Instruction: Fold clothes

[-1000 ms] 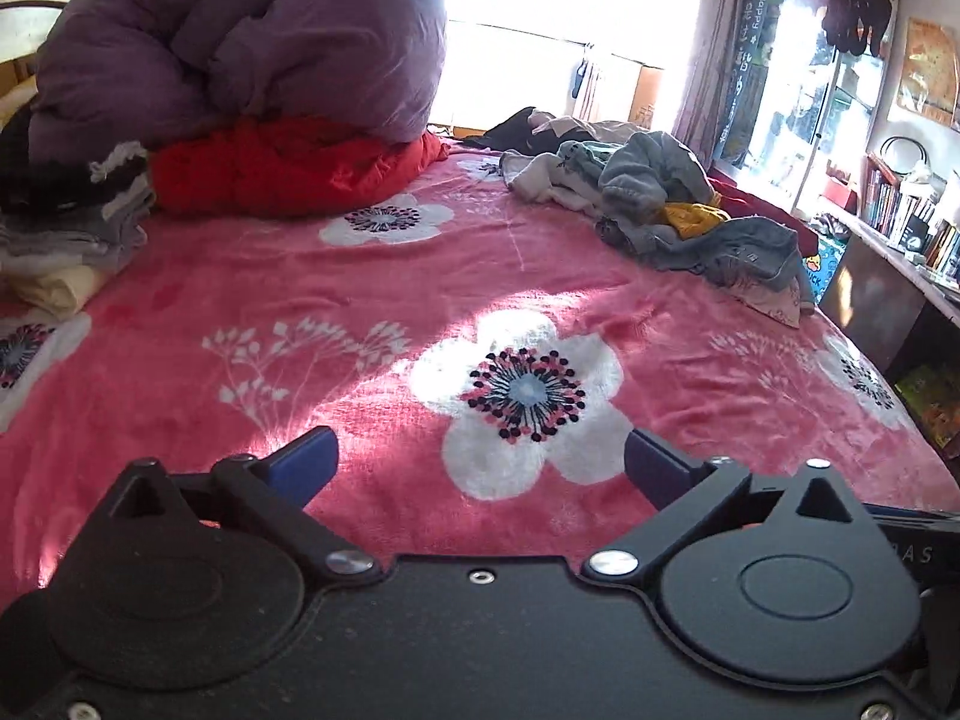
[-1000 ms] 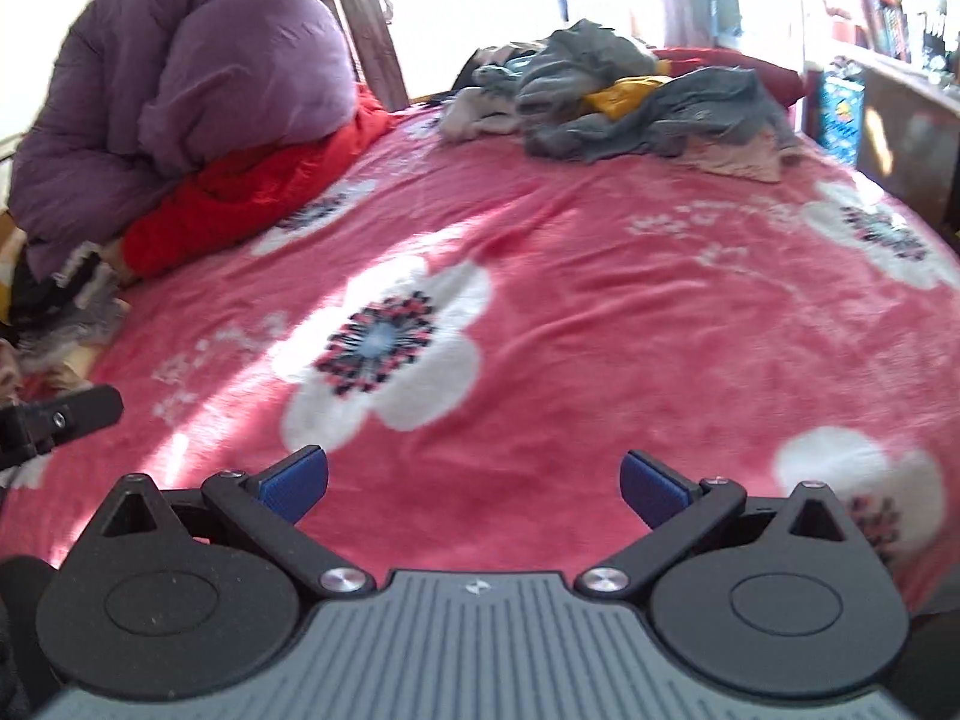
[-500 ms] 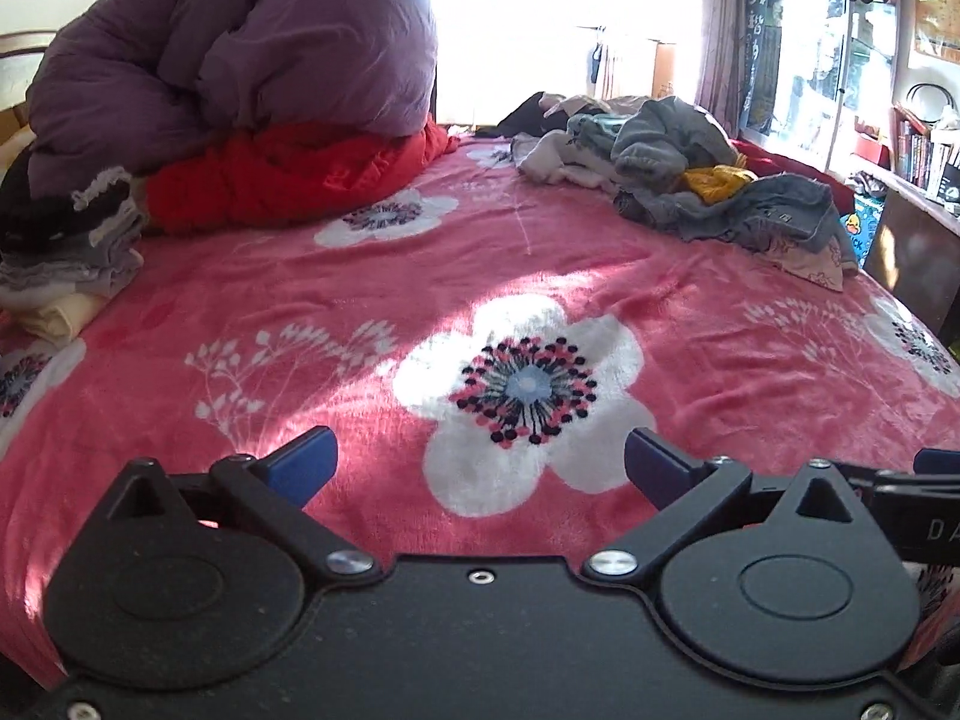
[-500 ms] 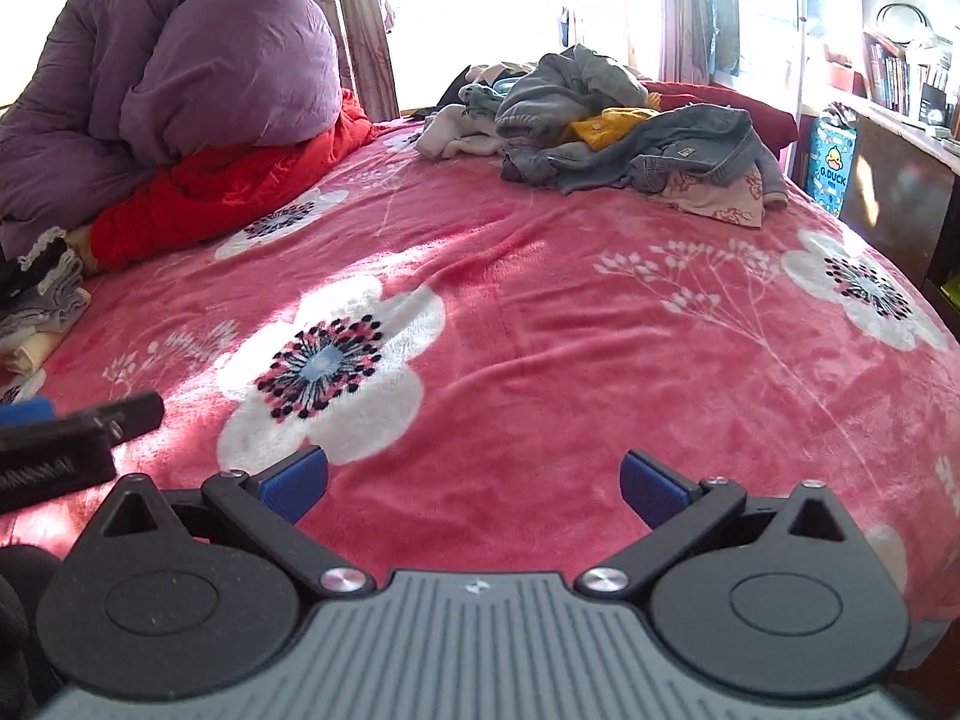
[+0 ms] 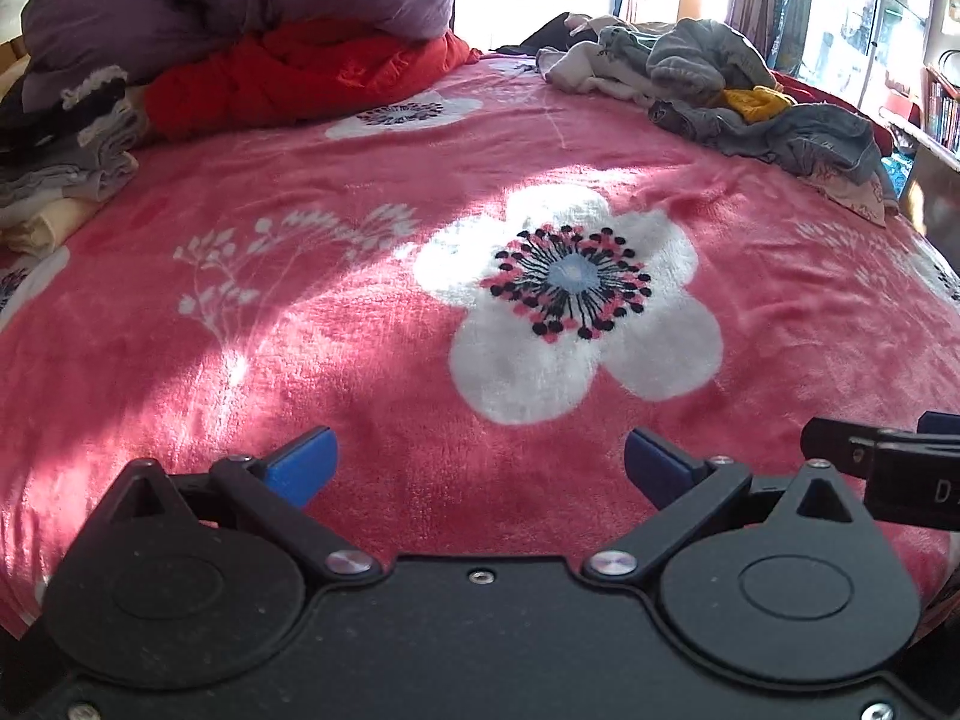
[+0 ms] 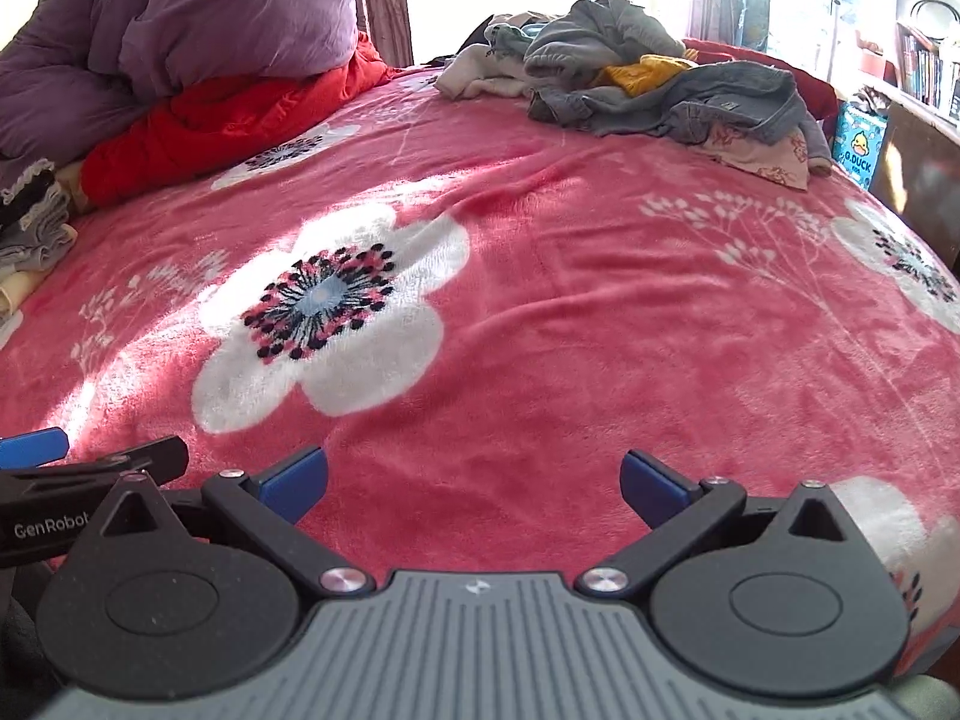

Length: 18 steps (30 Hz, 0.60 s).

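Hovering wide open over the pink floral blanket [image 5: 360, 276], both the left gripper [image 5: 480, 465] and right gripper [image 6: 474, 480] held nothing, only the right view showing a duck-printed box [image 6: 859, 147] beside the unfolded clothes pile [image 6: 654, 84].

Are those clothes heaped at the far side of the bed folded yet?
No. The pile of clothes lies crumpled and tangled on the pink blanket; no neat edges show.

Left tool [image 5: 477, 459]: black housing, twin round pivot discs, silver screws, blue fingertip pads [image 5: 303, 462]. Right tool [image 6: 474, 474]: same black linkage, ribbed grey centre plate, blue pads [image 6: 294, 477]. White "GenRobot" lettering on left tool's side.
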{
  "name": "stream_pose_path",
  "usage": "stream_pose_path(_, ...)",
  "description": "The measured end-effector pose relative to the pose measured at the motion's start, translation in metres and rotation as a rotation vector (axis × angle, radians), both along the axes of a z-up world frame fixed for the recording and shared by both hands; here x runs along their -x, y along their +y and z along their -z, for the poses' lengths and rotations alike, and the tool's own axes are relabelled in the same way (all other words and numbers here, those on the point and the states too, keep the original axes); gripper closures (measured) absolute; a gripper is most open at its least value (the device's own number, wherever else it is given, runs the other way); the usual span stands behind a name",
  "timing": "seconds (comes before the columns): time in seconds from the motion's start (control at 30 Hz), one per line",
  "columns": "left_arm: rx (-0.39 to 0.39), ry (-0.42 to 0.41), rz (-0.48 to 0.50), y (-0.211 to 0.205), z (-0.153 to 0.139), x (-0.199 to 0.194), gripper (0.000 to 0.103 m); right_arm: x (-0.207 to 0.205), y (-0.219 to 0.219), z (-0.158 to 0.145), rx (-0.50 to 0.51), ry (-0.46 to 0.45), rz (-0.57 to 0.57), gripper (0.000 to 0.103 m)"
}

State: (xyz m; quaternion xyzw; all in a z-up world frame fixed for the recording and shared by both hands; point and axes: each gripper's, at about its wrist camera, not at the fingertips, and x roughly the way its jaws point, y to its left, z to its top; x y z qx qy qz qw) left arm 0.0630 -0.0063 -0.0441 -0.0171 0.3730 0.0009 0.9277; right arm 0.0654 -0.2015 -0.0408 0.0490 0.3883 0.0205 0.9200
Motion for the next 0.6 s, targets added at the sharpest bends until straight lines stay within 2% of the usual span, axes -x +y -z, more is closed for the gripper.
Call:
stream_pose_path(0.23,-0.014,-0.009,0.007,0.0,-0.002,0.003,0.0,0.002,0.006,0.011,-0.002,0.016,0.0,0.0)
stream_pose_path(0.6,0.014,-0.023,0.019,0.006,-0.005,0.011,0.0,0.012,0.007,0.007,-0.018,-0.036,0.027,0.0)
